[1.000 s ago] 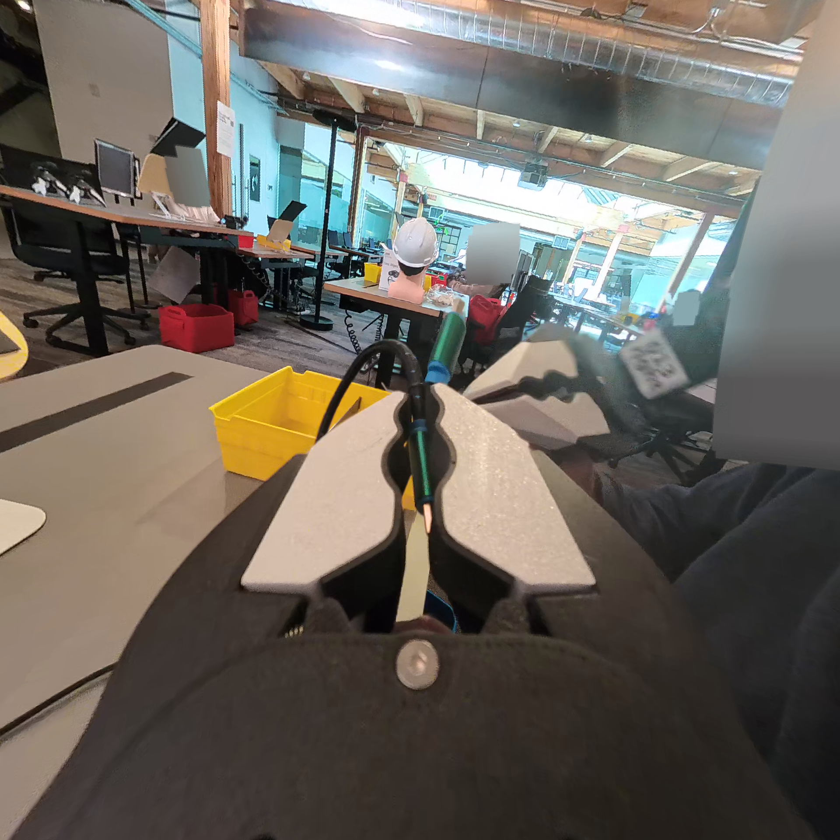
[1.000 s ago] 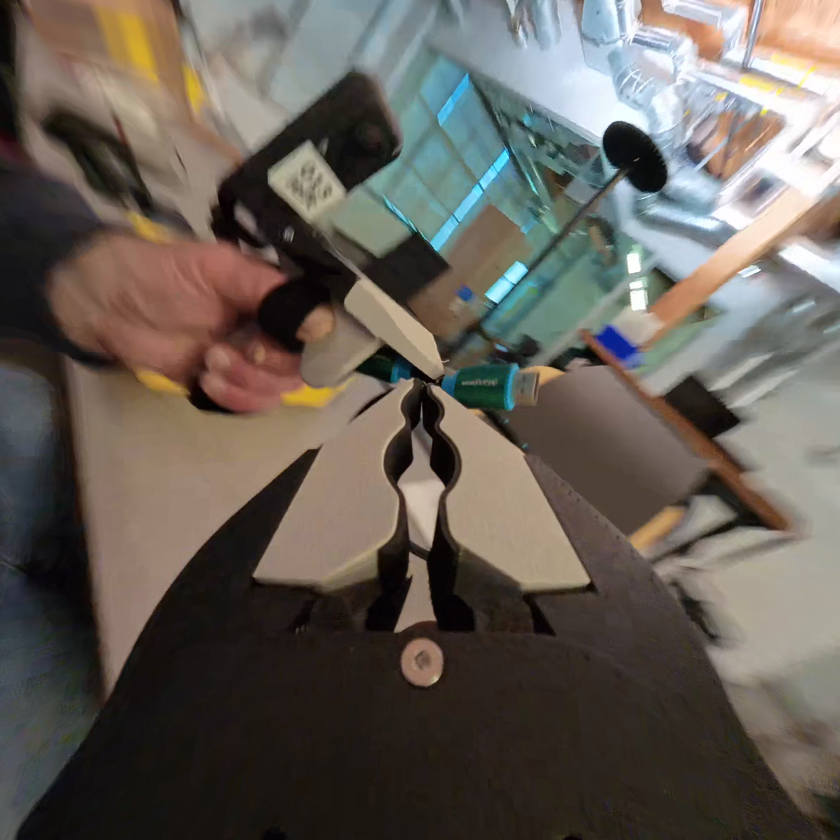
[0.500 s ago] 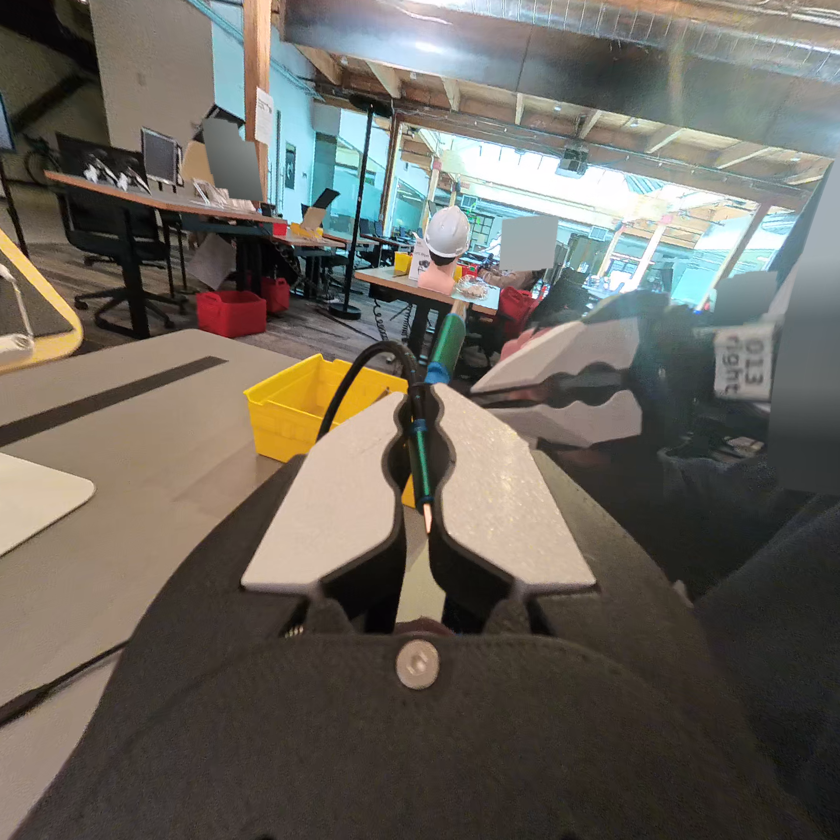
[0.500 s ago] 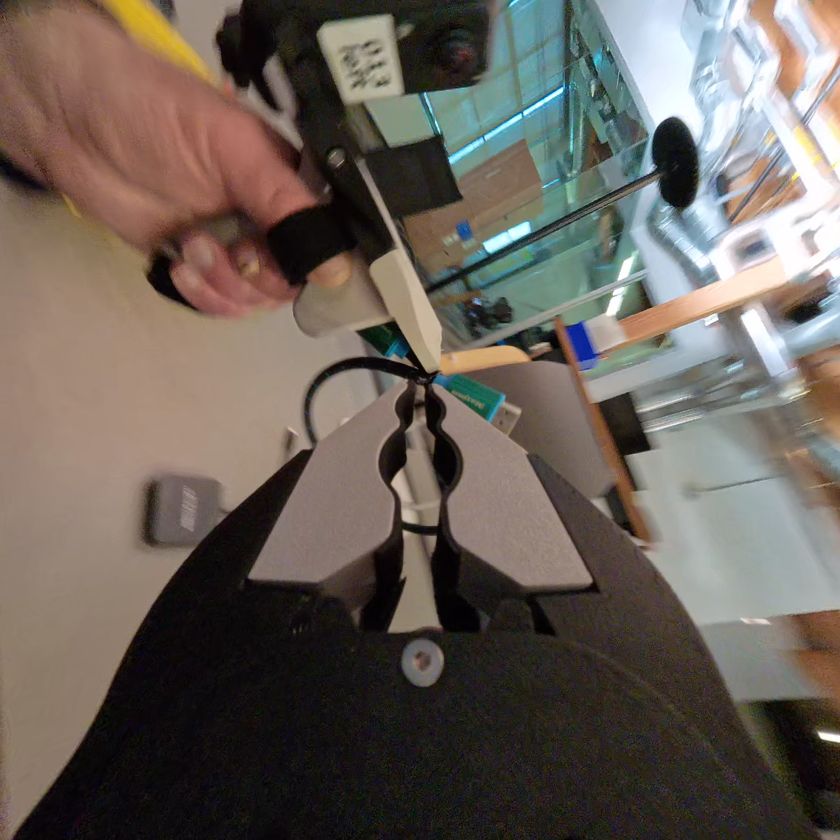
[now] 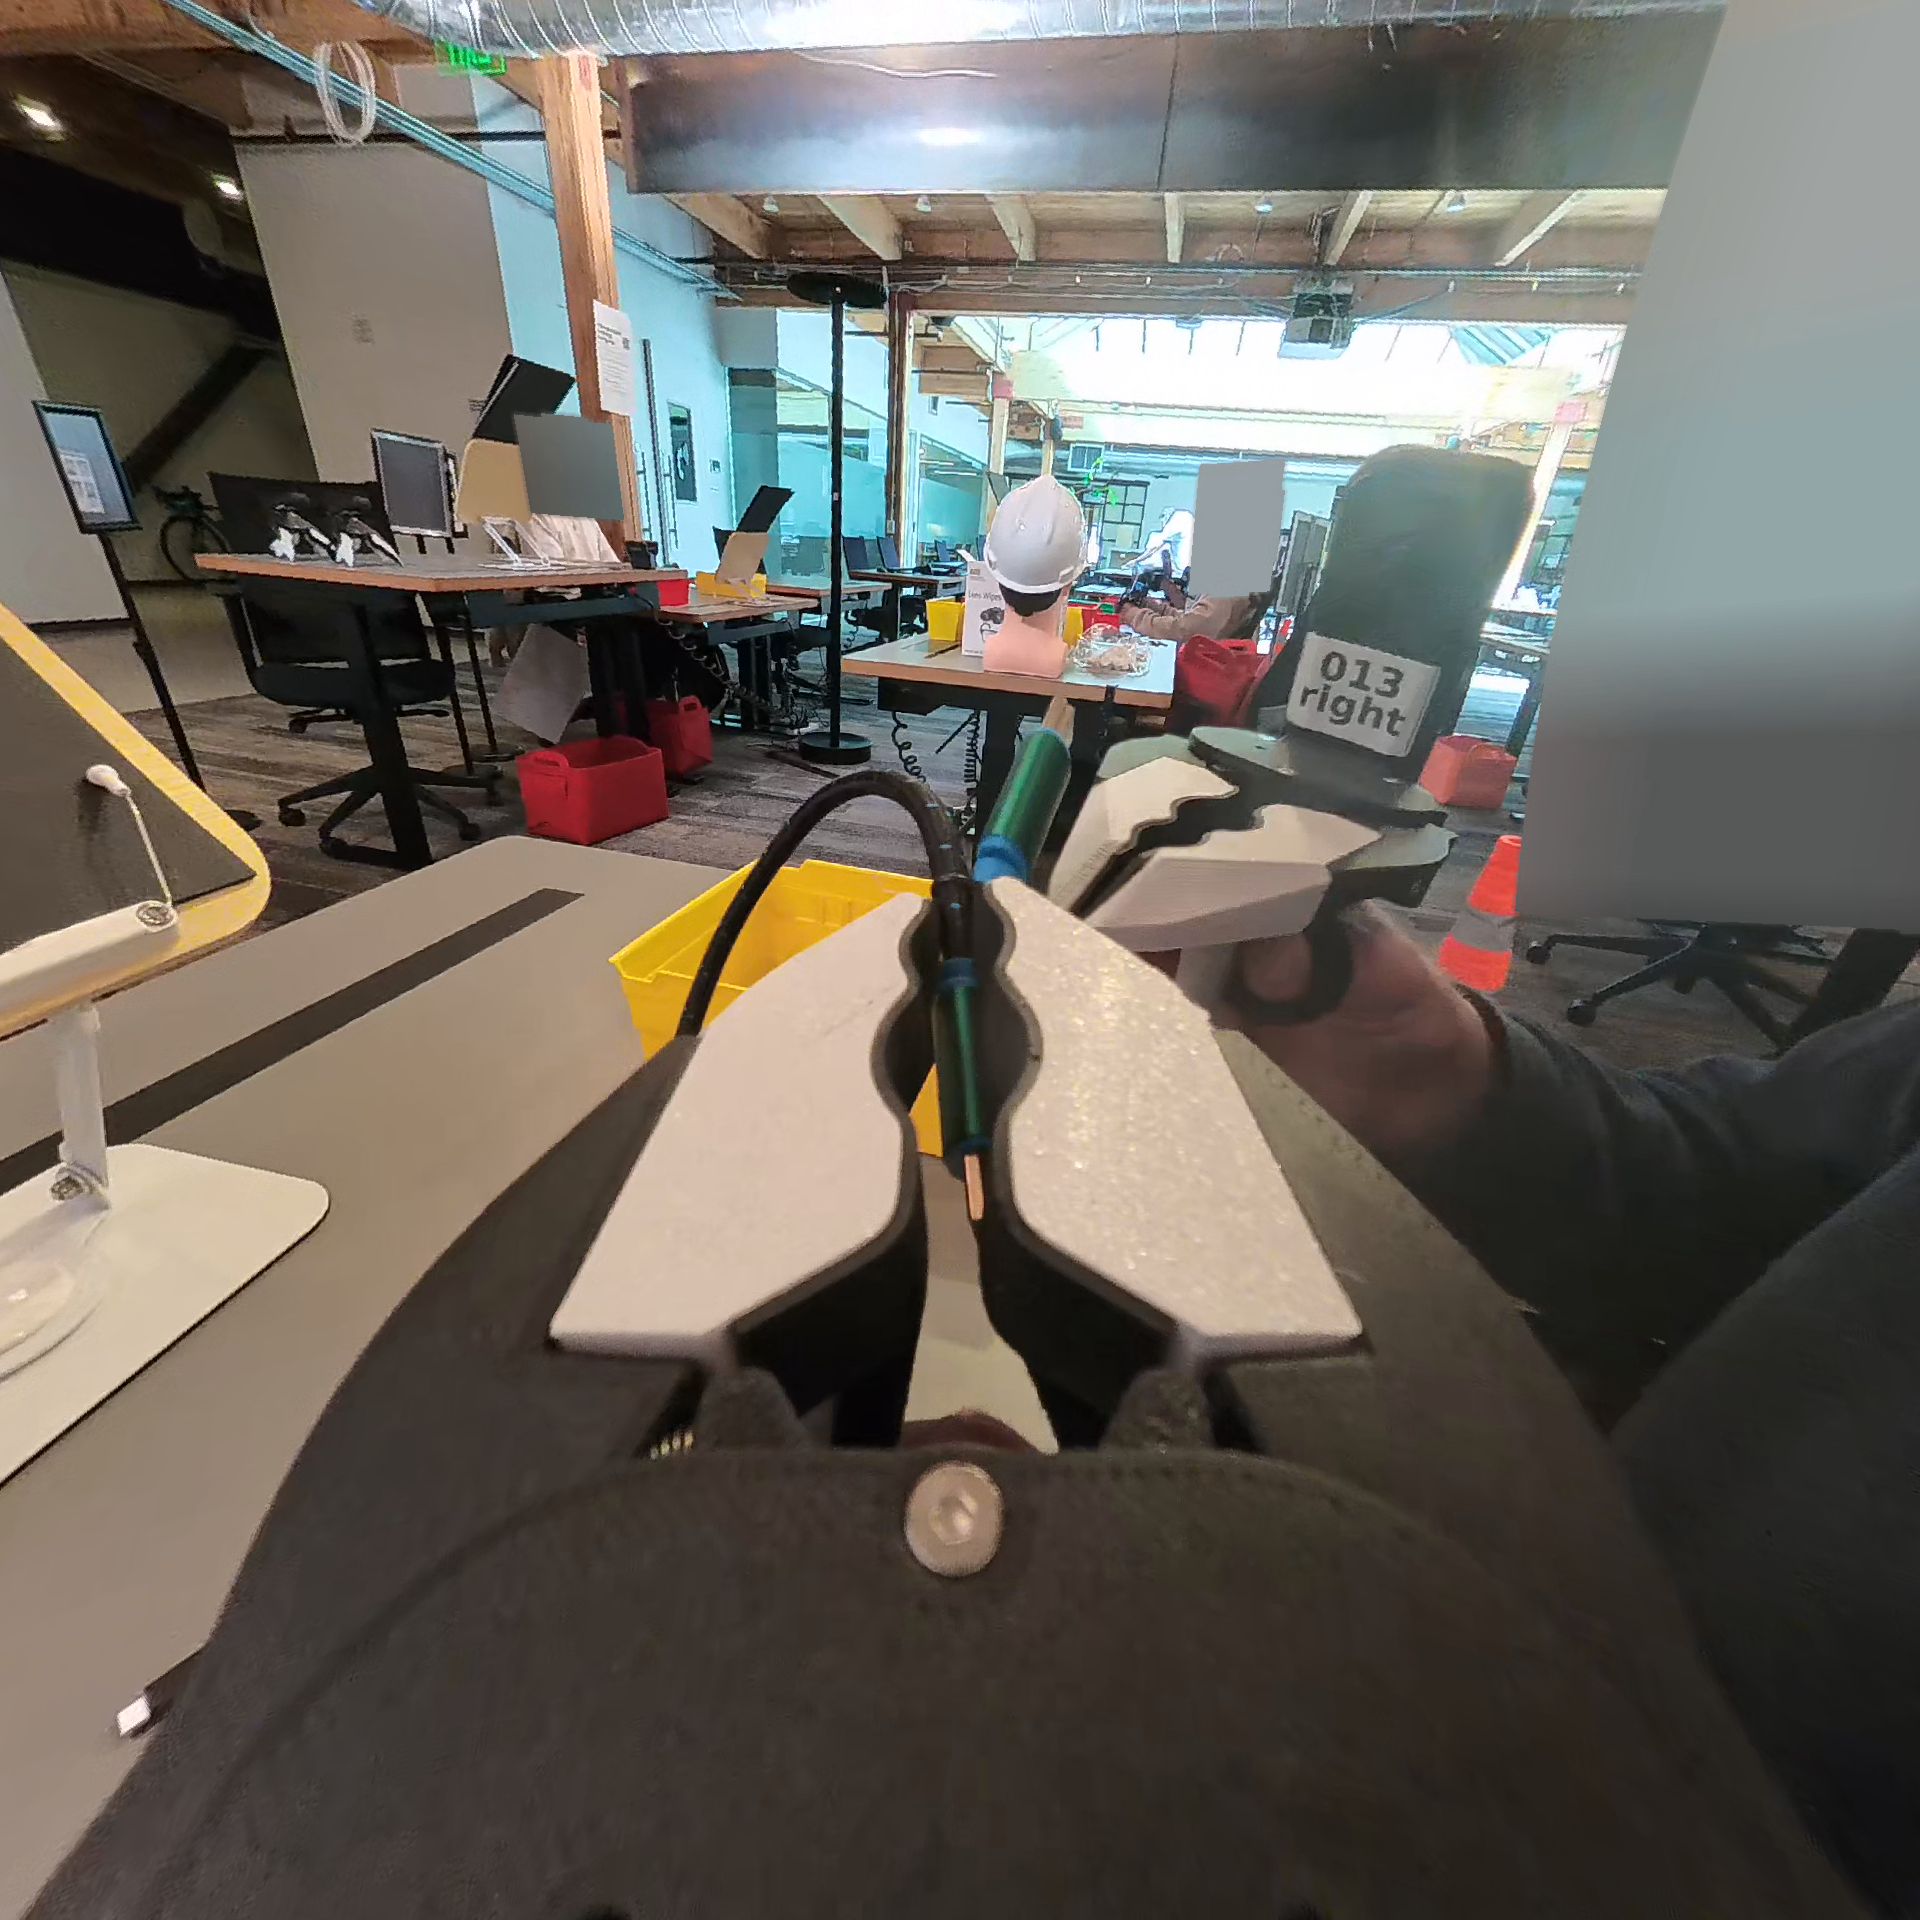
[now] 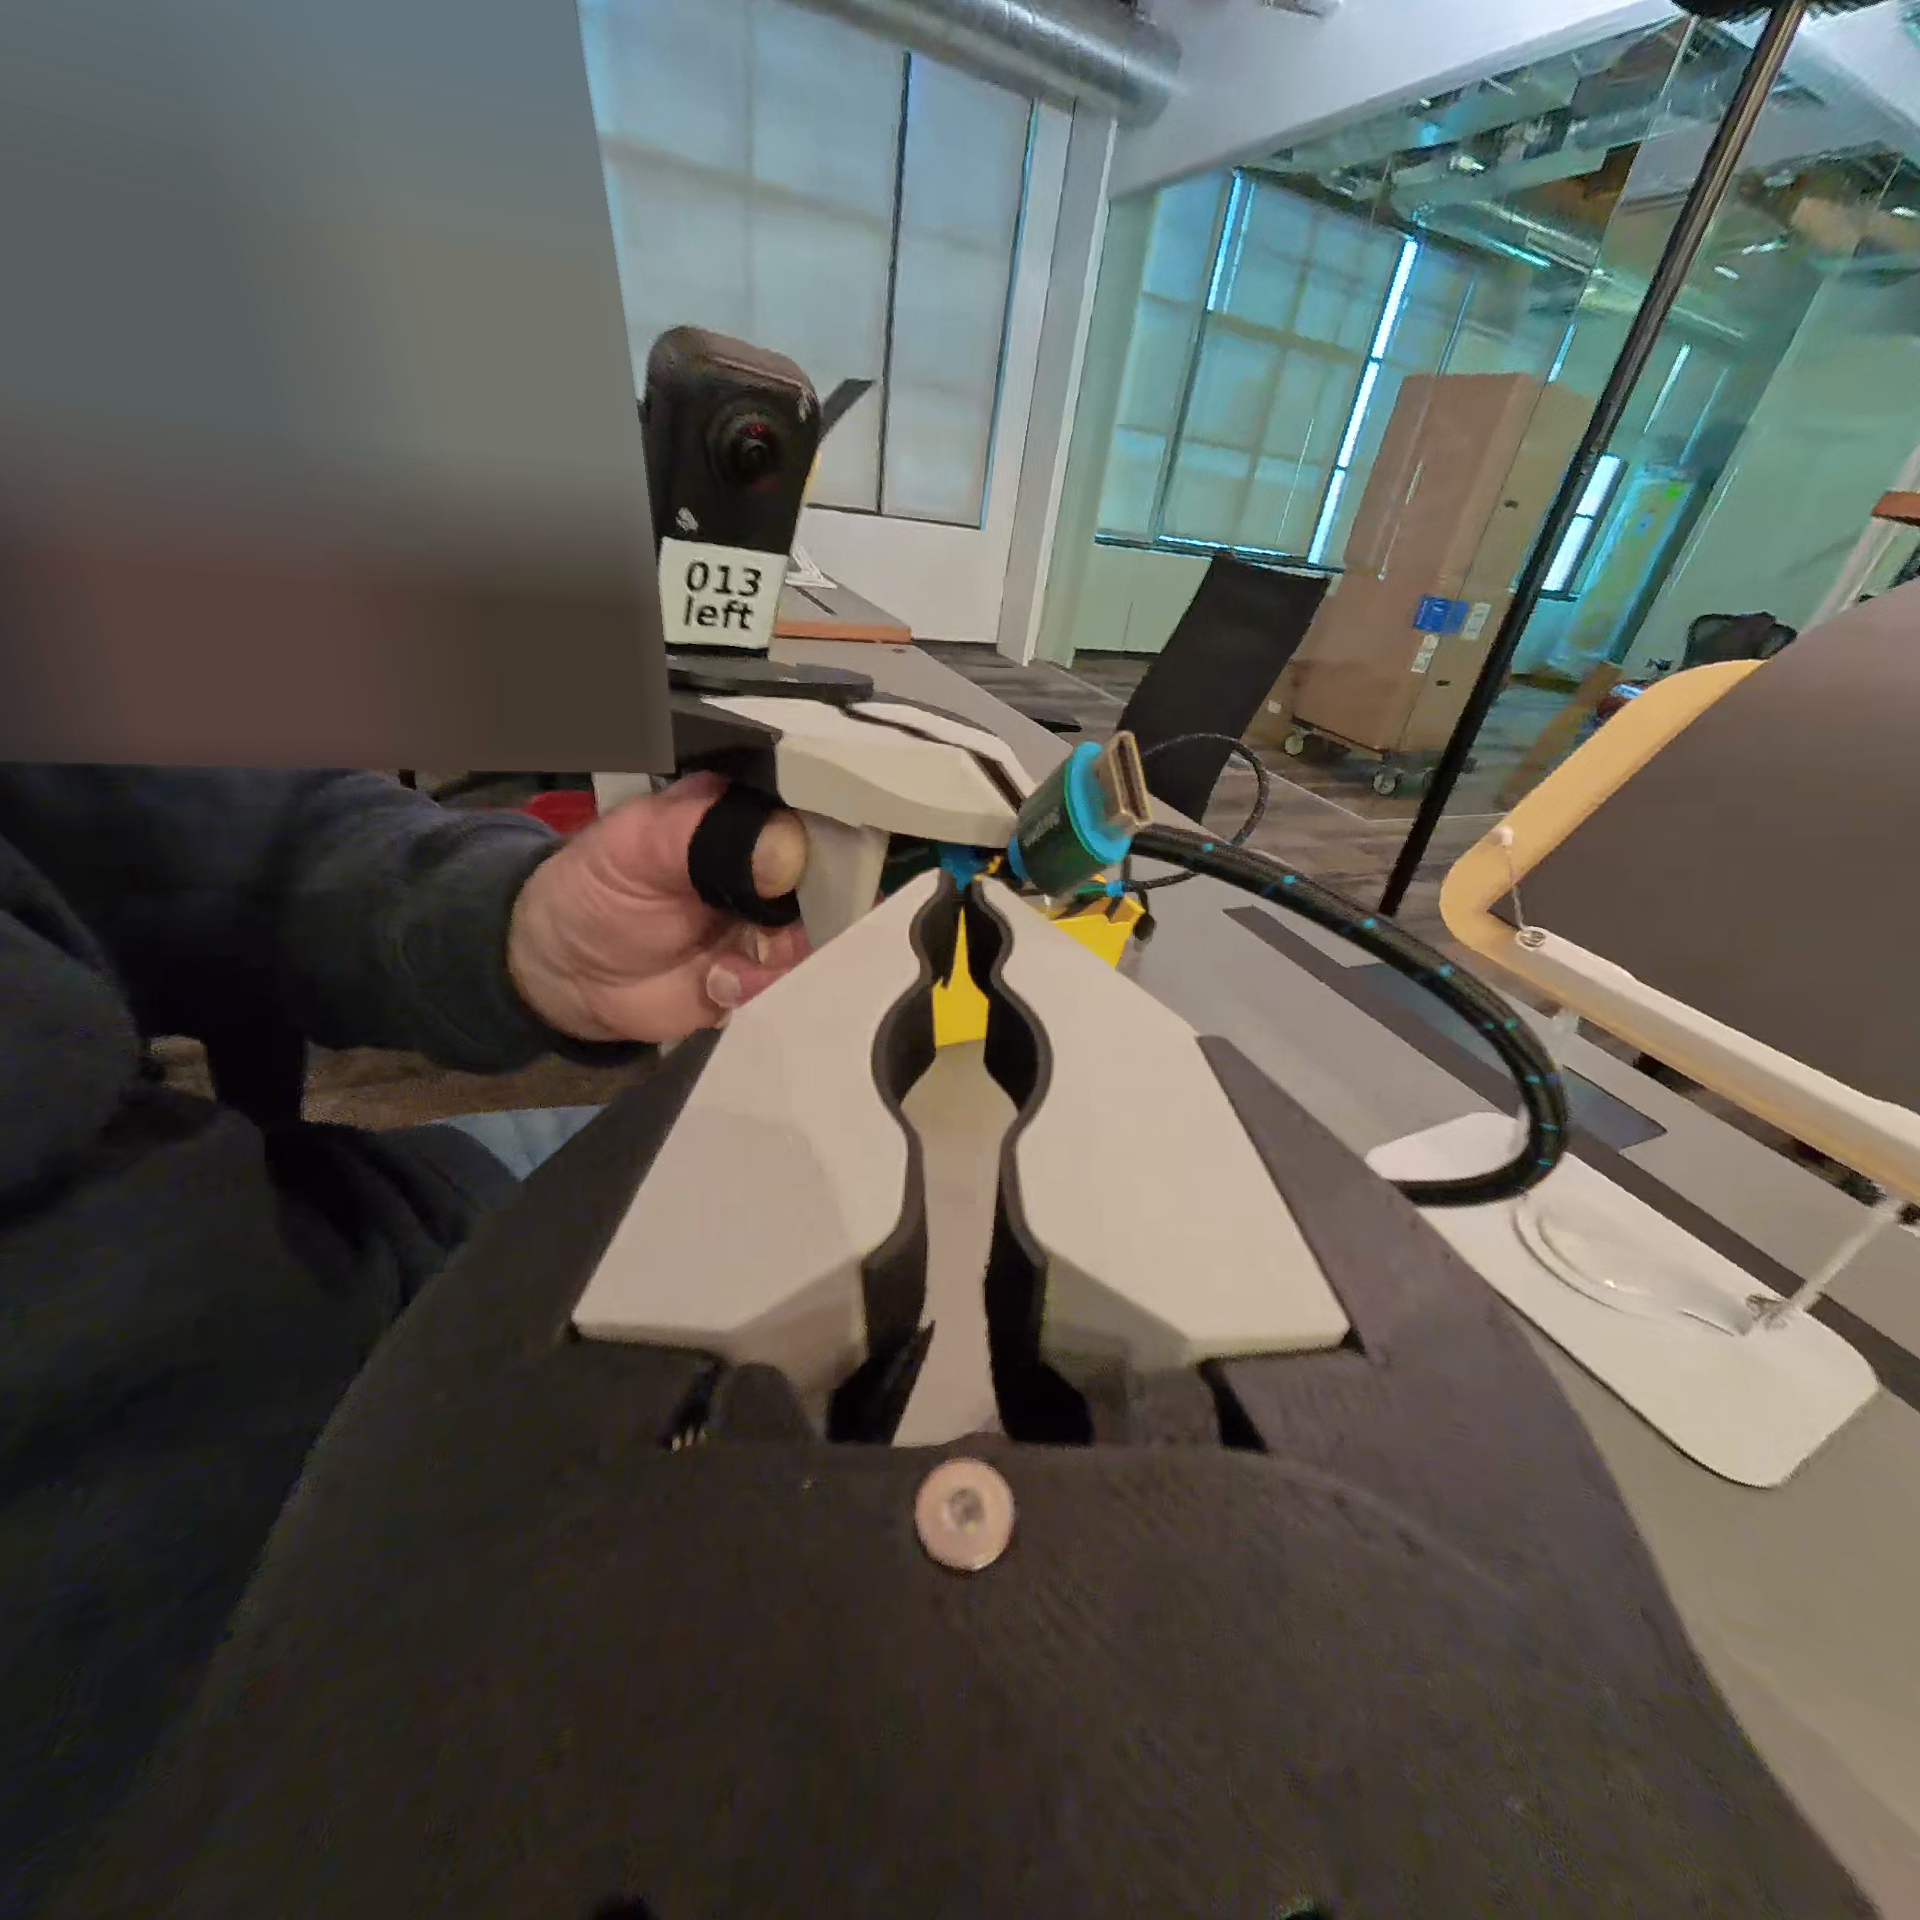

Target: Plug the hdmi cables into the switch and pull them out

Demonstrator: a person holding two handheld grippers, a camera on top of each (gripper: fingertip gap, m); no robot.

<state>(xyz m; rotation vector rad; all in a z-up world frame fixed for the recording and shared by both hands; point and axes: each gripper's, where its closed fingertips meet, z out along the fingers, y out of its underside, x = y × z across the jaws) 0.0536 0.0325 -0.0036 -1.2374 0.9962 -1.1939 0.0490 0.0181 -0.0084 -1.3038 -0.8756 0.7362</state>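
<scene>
In the left wrist view, our left gripper (image 5: 951, 894) sits at centre, clenched on the first green plug (image 5: 961, 1070), whose gold tip points back towards us. Its black braided cable (image 5: 748, 935) arches off to the left, above the yellow bin (image 5: 707, 956). The second plug (image 5: 1029, 795) stands just beyond our tips, beside the right gripper (image 5: 1065, 888), which has swung in from the right edge to right of centre. A white stand (image 5: 156, 1247) has also come into the lower left.

In the right wrist view, the picture was spinning and blurred a second ago and is now level and sharp. Our right fingers are closed, and we judge that they pinch the cable just behind the second plug, which now shows at upper centre. No switch shows in either view, so both plugs are free of it and we must bring them back to it before any plugging
</scene>
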